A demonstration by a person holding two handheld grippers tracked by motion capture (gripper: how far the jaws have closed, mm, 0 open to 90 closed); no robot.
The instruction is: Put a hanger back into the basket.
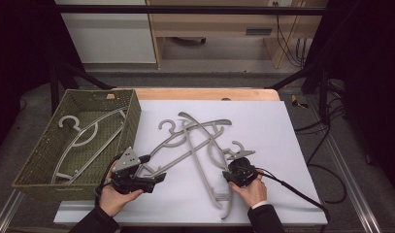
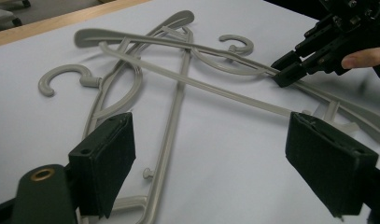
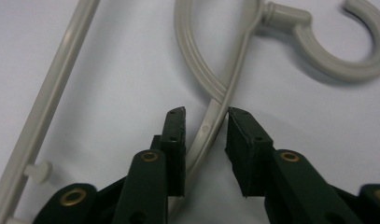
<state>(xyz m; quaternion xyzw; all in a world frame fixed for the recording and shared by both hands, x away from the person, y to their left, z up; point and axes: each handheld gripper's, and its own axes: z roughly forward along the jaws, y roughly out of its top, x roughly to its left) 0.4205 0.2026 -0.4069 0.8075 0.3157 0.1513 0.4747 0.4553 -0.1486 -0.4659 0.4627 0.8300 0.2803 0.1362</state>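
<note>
Left tongs (image 1: 158, 177) sit wide open, jaws spread far apart, holding nothing; in the left gripper view they straddle the near ends of the grey hangers on the white worktop (image 1: 263, 121), touching none that I can make out. Right tongs (image 1: 232, 166) are down on the hanger (image 3: 215, 100) nearest the person's right hand (image 1: 251, 190). In the right gripper view the jaws stand narrowly parted with the hanger's curved shoulder running between them; the left pad looks to be against the plastic, a sliver of gap shows at the right pad, so whether they truly clamp it I cannot tell.

That hanger lies flat on the worktop, its hook (image 3: 339, 44) just beyond the tongs, its arm crossing the other loose hangers (image 1: 185, 141) in a tangled pile at the middle of the sheet. Exactly how many lie there is hard to count where they overlap. More hangers (image 1: 83, 141) lie in the olive woven basket (image 1: 132, 121) at the left, partly hidden by its wall; the left hand (image 1: 112, 196) and its gripper body cover the basket's near corner.

The hangers are smooth moulded plastic, pale grey, with ribbed arms, thin bars and small pegs. The pads are dark, matt, blocky, with brass rivets behind. A wooden edge (image 1: 205, 93) shows beyond the sheet.
</note>
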